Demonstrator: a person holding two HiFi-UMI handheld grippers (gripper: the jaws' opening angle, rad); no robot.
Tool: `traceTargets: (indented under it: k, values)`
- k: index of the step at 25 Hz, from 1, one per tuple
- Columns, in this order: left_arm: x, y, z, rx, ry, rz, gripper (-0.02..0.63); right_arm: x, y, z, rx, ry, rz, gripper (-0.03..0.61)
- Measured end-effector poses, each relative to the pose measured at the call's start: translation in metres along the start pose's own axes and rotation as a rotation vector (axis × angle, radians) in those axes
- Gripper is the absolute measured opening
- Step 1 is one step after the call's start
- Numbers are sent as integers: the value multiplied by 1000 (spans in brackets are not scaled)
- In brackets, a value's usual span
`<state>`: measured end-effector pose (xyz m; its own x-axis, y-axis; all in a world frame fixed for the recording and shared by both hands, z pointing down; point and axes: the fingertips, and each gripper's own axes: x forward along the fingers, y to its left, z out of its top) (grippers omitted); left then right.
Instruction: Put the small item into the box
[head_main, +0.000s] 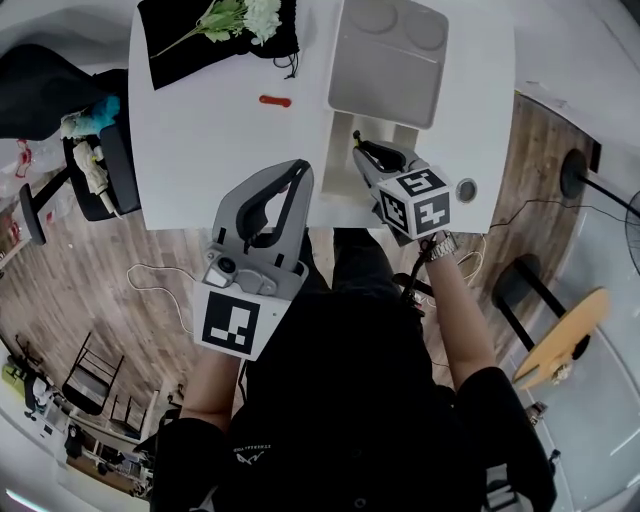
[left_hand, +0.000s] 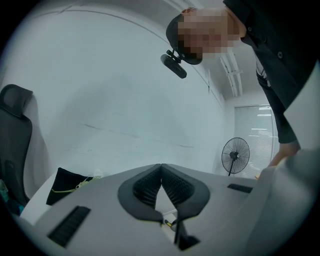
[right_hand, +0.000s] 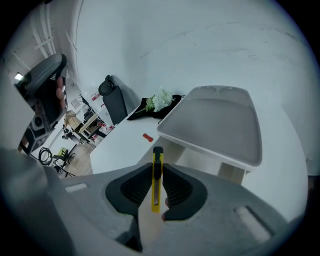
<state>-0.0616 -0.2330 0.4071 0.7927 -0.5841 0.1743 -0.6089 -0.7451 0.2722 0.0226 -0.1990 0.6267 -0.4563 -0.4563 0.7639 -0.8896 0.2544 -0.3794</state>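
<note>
My right gripper (right_hand: 157, 167) is shut on a yellow utility knife (right_hand: 157, 186), which stands on edge between the jaws with its black tip pointing forward. In the head view this gripper (head_main: 361, 147) hovers over the open white box (head_main: 343, 168), whose lid (head_main: 388, 62) leans back behind it. The lid (right_hand: 215, 125) fills the right gripper view ahead. A small red item (head_main: 274, 101) lies on the white table (head_main: 200, 140) to the left of the box. My left gripper (head_main: 298, 172) is held above the table's front edge, shut on nothing, its pads meeting at the tip (left_hand: 161, 166).
A black cloth with white flowers (head_main: 215, 30) lies at the table's far left. A round button-like thing (head_main: 466, 190) sits at the table's right front. A black chair (head_main: 100, 165) stands left of the table, a wooden stool (head_main: 560, 335) at the right. A fan (left_hand: 235, 155) stands beyond.
</note>
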Motion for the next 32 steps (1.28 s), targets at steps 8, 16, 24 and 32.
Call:
traceTargets:
  k: [8, 16, 24, 32]
  values:
    - [-15, 4, -5, -21, -5, 45, 5, 30, -9, -25, 2, 102, -35, 68]
    - [-30, 12, -9, -18, -6, 105, 5, 47, -17, -35, -31, 171, -80, 69]
    - [-40, 21, -10, -31, -24, 161, 5, 51, -17, -38, -75, 188, -91, 69]
    - [-40, 17, -7, -24, -33, 158, 5, 51, -13, -38, -80, 189, -58, 83]
